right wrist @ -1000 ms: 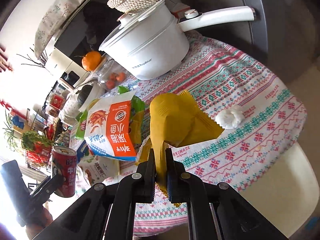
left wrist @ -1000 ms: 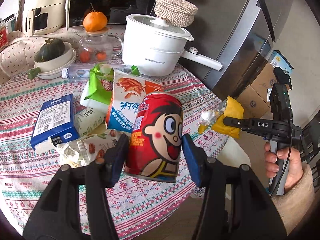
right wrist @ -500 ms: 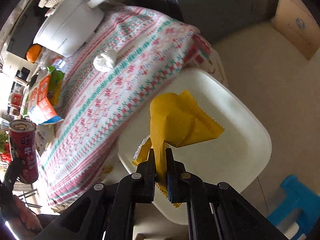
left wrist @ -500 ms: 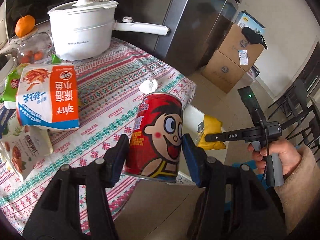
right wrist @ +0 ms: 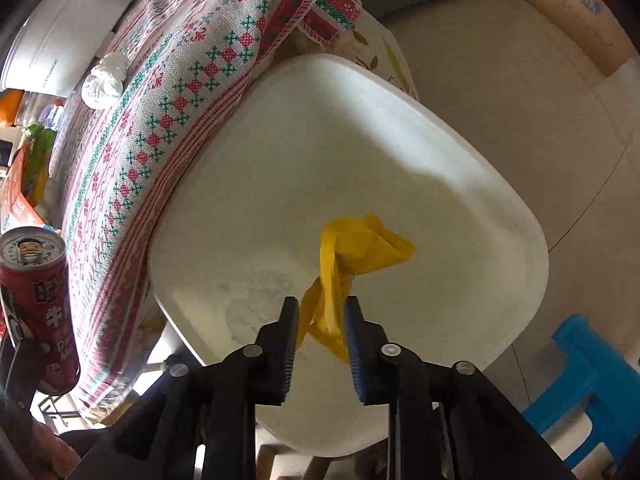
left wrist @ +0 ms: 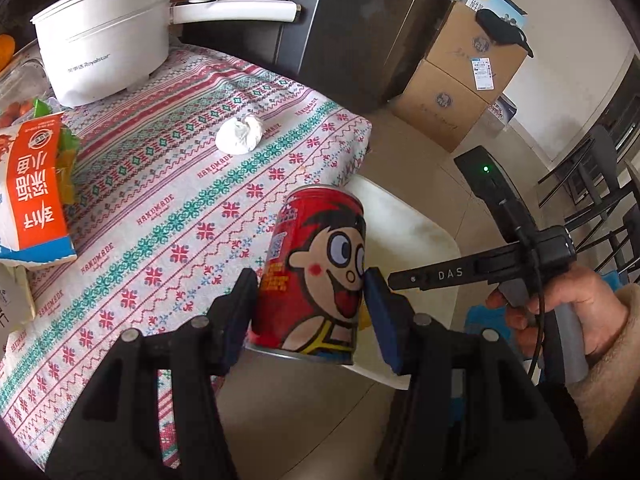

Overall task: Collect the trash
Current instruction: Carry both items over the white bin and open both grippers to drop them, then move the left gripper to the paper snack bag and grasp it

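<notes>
My left gripper [left wrist: 310, 300] is shut on a red cartoon-face can [left wrist: 316, 276] and holds it upright past the table's edge, near a white basin [left wrist: 412, 236]. The can also shows at the left of the right wrist view [right wrist: 36, 312]. My right gripper [right wrist: 320, 320] is open above the white basin [right wrist: 400, 152]; the yellow wrapper [right wrist: 356, 256] hangs loose between its parted fingers over the basin. A crumpled white tissue [left wrist: 240, 136] lies on the patterned tablecloth [left wrist: 160, 208]; it also shows in the right wrist view [right wrist: 104, 82].
A white pot [left wrist: 104, 48] with a long handle stands at the table's back. An orange-and-white snack bag [left wrist: 32, 192] lies at the left. Cardboard boxes [left wrist: 460, 80] stand on the floor by a dark fridge [left wrist: 360, 20]. A blue stool [right wrist: 588, 384] is beside the basin.
Both grippers swung from over the table to the white basin beside it. The right gripper opened and released the yellow wrapper. The left gripper still holds the can.
</notes>
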`<move>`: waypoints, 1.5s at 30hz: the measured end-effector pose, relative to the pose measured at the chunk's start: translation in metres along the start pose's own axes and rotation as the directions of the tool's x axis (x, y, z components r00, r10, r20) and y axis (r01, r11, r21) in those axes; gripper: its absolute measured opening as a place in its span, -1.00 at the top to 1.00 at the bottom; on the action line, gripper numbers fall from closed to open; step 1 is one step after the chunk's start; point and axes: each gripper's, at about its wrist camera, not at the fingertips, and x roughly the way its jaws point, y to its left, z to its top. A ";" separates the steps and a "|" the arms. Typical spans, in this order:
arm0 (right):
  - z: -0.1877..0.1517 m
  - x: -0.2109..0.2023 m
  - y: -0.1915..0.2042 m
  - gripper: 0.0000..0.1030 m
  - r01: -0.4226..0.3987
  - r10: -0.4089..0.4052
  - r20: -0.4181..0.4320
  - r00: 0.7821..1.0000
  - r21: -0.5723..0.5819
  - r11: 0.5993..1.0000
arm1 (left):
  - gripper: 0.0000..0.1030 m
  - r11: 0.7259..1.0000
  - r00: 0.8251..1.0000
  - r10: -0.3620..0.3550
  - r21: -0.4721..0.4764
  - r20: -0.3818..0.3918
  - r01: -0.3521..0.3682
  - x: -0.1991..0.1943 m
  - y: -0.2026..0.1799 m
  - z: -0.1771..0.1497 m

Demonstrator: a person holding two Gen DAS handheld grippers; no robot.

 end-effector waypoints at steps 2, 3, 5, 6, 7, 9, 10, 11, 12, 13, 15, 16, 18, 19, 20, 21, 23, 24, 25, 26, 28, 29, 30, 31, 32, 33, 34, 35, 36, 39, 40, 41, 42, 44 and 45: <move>-0.004 -0.011 -0.003 -0.03 -0.004 0.004 0.024 1.000 0.018 1.000 | -0.09 1.000 1.000 -0.005 0.014 -0.006 0.005 0.006 -0.007 0.001; -0.005 -0.018 -0.006 -0.07 -0.003 0.002 0.041 0.999 0.023 1.000 | -0.09 1.000 1.000 -0.006 0.023 -0.010 0.007 0.010 -0.011 0.001; -0.009 -0.035 -0.011 -0.10 0.003 -0.005 0.077 0.997 0.026 1.000 | -0.09 0.999 1.000 -0.008 0.045 -0.019 0.009 0.019 -0.020 0.001; -0.011 -0.044 -0.013 -0.15 0.004 -0.007 0.099 0.995 0.028 1.000 | -0.09 0.998 1.000 -0.008 0.057 -0.023 0.009 0.024 -0.025 0.000; -0.014 -0.052 -0.016 -0.21 0.006 -0.009 0.119 0.993 0.030 1.000 | -0.09 0.997 1.000 -0.006 0.071 -0.028 0.008 0.031 -0.031 0.000; -0.018 -0.068 -0.021 -0.27 0.019 -0.024 0.159 0.987 0.033 0.999 | -0.10 0.996 0.999 0.002 0.094 -0.037 0.001 0.044 -0.040 -0.001; -0.019 -0.073 -0.023 -0.29 0.029 -0.035 0.176 0.984 0.035 0.999 | -0.10 0.995 0.999 0.009 0.103 -0.043 -0.004 0.051 -0.044 -0.001; -0.021 -0.079 -0.025 -0.30 0.041 -0.048 0.190 0.981 0.039 0.998 | -0.10 0.994 0.999 0.018 0.112 -0.049 -0.012 0.059 -0.047 -0.001; -0.022 -0.083 -0.028 -0.31 0.051 -0.059 0.201 0.978 0.044 0.998 | -0.10 0.992 0.998 0.030 0.120 -0.053 -0.024 0.065 -0.049 -0.002; -0.023 -0.087 -0.030 -0.32 0.061 -0.070 0.208 0.976 0.048 0.997 | -0.10 0.991 0.997 0.041 0.126 -0.059 -0.033 0.072 -0.051 -0.003; -0.021 -0.089 -0.037 -0.32 0.085 -0.094 0.214 0.972 0.053 0.995 | -0.10 0.990 0.996 0.055 0.136 -0.073 -0.045 0.084 -0.054 -0.004; -0.022 -0.090 -0.040 -0.32 0.098 -0.107 0.214 0.971 0.052 0.994 | -0.10 0.989 0.995 0.063 0.142 -0.078 -0.052 0.088 -0.055 -0.005; -0.023 -0.095 -0.047 -0.32 0.120 -0.128 0.218 0.968 0.048 0.992 | -0.10 0.987 0.993 0.072 0.151 -0.088 -0.058 0.095 -0.058 -0.007; -0.024 -0.097 -0.050 -0.32 0.126 -0.133 0.221 0.966 0.046 0.991 | -0.10 0.986 0.993 0.075 0.153 -0.090 -0.061 0.097 -0.058 -0.007; -0.025 -0.097 -0.051 -0.32 0.130 -0.137 0.225 0.965 0.045 0.990 | -0.10 0.986 0.993 0.077 0.154 -0.090 -0.062 0.099 -0.059 -0.007; -0.025 -0.098 -0.053 -0.33 0.133 -0.140 0.228 0.964 0.044 0.990 | -0.10 0.986 0.993 0.075 0.156 -0.091 -0.060 0.099 -0.059 -0.007; -0.025 -0.099 -0.055 -0.33 0.137 -0.144 0.233 0.962 0.044 0.990 | -0.09 0.985 0.993 0.073 0.163 -0.093 -0.057 0.099 -0.061 -0.007; -0.026 -0.100 -0.056 -0.35 0.138 -0.145 0.235 0.961 0.045 0.989 | -0.09 0.984 0.993 0.077 0.167 -0.091 -0.061 0.098 -0.062 -0.008; -0.026 -0.101 -0.057 -0.35 0.139 -0.146 0.237 0.961 0.045 0.989 | -0.11 0.983 0.993 0.081 0.169 -0.087 -0.065 0.097 -0.062 -0.008; -0.026 -0.102 -0.058 -0.35 0.139 -0.146 0.239 0.960 0.046 0.989 | -0.18 0.983 0.993 0.087 0.170 -0.084 -0.072 0.095 -0.062 -0.008; -0.028 -0.103 -0.059 -0.36 0.137 -0.144 0.242 0.959 0.048 0.989 | -0.36 0.982 0.992 0.097 0.170 -0.075 -0.083 0.090 -0.061 -0.006; -0.028 -0.104 -0.060 -0.36 0.136 -0.144 0.244 0.959 0.049 0.990 | -0.45 0.982 0.993 0.100 0.169 -0.068 -0.087 0.087 -0.060 -0.004; -0.029 -0.105 -0.059 -0.36 0.135 -0.143 0.247 0.958 0.049 0.990 | -0.47 0.982 0.993 0.101 0.167 -0.060 -0.090 0.082 -0.059 -0.004; -0.029 -0.106 -0.058 -0.36 0.134 -0.142 0.252 0.957 0.049 0.990 | -0.53 0.982 0.993 0.102 0.165 -0.052 -0.093 0.076 -0.058 -0.003; -0.029 -0.107 -0.057 -0.36 0.134 -0.141 0.256 0.956 0.048 0.990 | -0.59 0.982 0.994 0.104 0.161 -0.044 -0.096 0.071 -0.055 -0.002; -0.030 -0.109 -0.056 -0.36 0.134 -0.141 0.261 0.955 0.046 0.990 | -0.61 0.983 0.994 0.105 0.153 -0.034 -0.099 0.065 -0.051 -0.001; -0.031 -0.111 -0.054 -0.37 0.133 -0.140 0.269 0.953 0.044 0.990 | -0.64 0.985 0.994 0.104 0.143 -0.025 -0.100 0.060 -0.050 0.000; -0.031 -0.113 -0.052 -0.37 0.132 -0.138 0.277 0.951 0.040 0.990 | -0.68 0.986 0.995 0.103 0.131 -0.017 -0.100 0.053 -0.048 0.001; -0.032 -0.115 -0.049 -0.37 0.130 -0.135 0.287 0.949 0.036 0.991 | -0.69 0.987 0.994 0.107 0.121 -0.008 -0.105 0.046 -0.044 0.002; -0.034 -0.123 -0.038 -0.40 0.124 -0.123 0.321 0.939 0.018 0.992 | -0.84 0.987 0.991 0.133 0.088 0.027 -0.135 0.025 -0.031 0.004; -0.035 -0.126 -0.034 -0.41 0.121 -0.118 0.333 0.936 0.011 0.993 | -0.87 0.986 0.989 0.143 0.077 0.041 -0.146 0.016 -0.025 0.004; -0.035 -0.128 -0.029 -0.42 0.117 -0.111 0.345 0.932 0.003 0.993 | -0.90 0.985 0.986 0.156 0.067 0.052 -0.159 0.009 -0.018 0.003; -0.036 -0.131 -0.024 -0.43 0.112 -0.103 0.358 0.928 -0.004 0.994 | -0.91 0.983 0.983 0.170 0.059 0.062 -0.174 0.002 -0.010 0.003; -0.038 -0.137 -0.014 -0.45 0.105 -0.089 0.386 0.918 -0.019 0.994 | -0.93 0.977 0.975 0.205 0.040 0.082 -0.209 -0.011 0.003 0.001; -0.039 -0.139 -0.009 -0.47 0.102 -0.082 0.402 0.912 -0.027 0.994 | -0.93 0.974 0.971 0.223 0.029 0.091 -0.226 -0.019 0.011 0.000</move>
